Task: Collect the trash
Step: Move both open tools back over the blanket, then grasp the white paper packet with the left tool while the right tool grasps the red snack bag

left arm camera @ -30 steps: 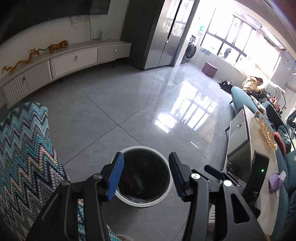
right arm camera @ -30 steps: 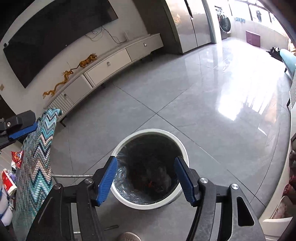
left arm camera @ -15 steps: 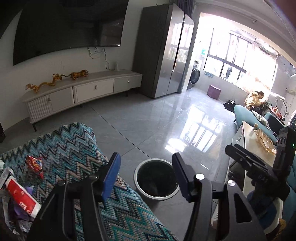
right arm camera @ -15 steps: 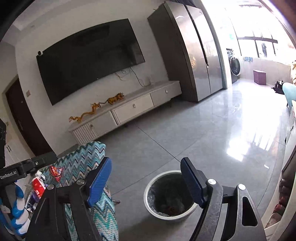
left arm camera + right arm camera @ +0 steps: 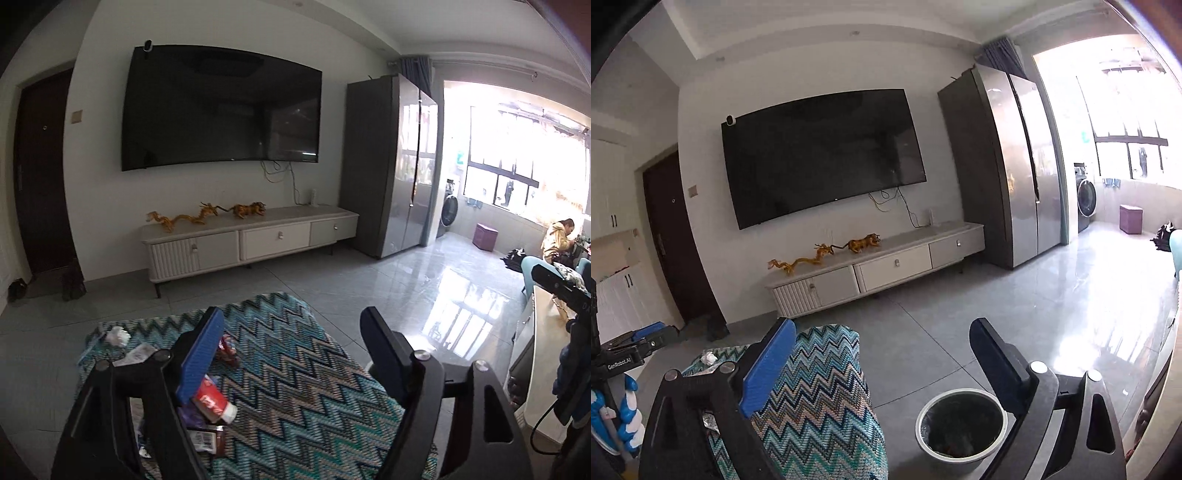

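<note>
Hovering empty between desk and bin.
Both the left claw [image 5: 291,354] and right claw [image 5: 882,369] gape wide, ready for wrappers [image 5: 212,400]; the bin [image 5: 960,424] stands beside the desk [image 5: 295,387].

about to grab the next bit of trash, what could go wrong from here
The red tube lies half hidden behind the left gripper's blue finger, among crowded wrappers, so a grasp may catch the wrong piece. The trash bin stands on the floor beside the zigzag cloth; loosely held pieces could drop short.
</note>
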The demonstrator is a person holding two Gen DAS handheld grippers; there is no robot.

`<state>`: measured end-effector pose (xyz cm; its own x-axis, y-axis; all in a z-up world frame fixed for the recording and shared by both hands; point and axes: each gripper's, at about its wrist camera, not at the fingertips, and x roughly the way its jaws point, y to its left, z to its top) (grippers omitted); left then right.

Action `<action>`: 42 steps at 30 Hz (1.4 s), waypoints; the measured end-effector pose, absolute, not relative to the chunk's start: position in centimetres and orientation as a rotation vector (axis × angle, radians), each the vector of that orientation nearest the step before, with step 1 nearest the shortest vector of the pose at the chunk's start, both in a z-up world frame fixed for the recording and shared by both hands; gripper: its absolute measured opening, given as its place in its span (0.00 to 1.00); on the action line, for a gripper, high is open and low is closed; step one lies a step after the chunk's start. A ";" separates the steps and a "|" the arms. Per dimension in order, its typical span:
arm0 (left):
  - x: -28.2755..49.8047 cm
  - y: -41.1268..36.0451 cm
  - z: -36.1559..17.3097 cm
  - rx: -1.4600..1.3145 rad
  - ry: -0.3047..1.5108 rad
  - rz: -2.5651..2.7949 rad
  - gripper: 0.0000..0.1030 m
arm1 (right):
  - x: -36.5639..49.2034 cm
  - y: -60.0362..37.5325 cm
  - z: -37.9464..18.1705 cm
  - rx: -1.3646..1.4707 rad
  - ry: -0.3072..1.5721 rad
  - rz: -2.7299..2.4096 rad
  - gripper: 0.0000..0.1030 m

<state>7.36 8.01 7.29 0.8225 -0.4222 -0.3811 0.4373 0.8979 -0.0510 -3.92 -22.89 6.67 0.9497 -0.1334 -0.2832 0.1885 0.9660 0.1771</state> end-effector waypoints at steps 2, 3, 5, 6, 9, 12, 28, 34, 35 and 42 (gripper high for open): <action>6.9 10.5 7.5 0.025 0.373 -0.421 0.74 | -3.7 -21.9 6.9 0.190 0.273 -0.153 0.95; 6.6 11.6 7.5 0.020 0.363 -0.397 0.74 | -3.7 -21.5 7.0 0.183 0.275 -0.146 0.95; 6.4 14.0 7.4 0.010 0.337 -0.352 0.74 | -3.8 -20.3 7.2 0.164 0.278 -0.133 0.95; 6.3 15.1 7.3 0.004 0.327 -0.335 0.74 | -3.7 -19.8 7.4 0.153 0.278 -0.130 0.95; 6.6 18.5 6.6 -0.017 0.321 -0.289 0.74 | -3.7 -18.1 8.1 0.124 0.274 -0.110 0.96; 6.9 20.8 5.4 -0.024 0.337 -0.245 0.74 | -3.1 -16.5 8.7 0.094 0.273 -0.084 0.96; 12.2 28.0 -2.3 -0.070 0.542 -0.179 0.74 | 6.5 -8.5 5.9 0.033 0.417 0.165 0.96; 14.8 26.6 -6.0 -0.012 0.635 -0.223 0.74 | 11.8 -4.9 2.2 0.017 0.531 0.276 0.92; 15.4 26.4 -6.9 -0.008 0.656 -0.230 0.74 | 12.5 -4.2 1.5 0.012 0.552 0.295 0.91; 18.8 25.5 -12.3 -0.015 0.786 -0.257 0.73 | 18.5 0.5 -4.8 0.000 0.727 0.433 0.79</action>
<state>18.82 25.46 -12.33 0.6774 -0.2341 -0.6974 0.2228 0.9688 -0.1088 18.50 0.49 -4.85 0.6631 0.3832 -0.6430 -0.3831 0.9117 0.1483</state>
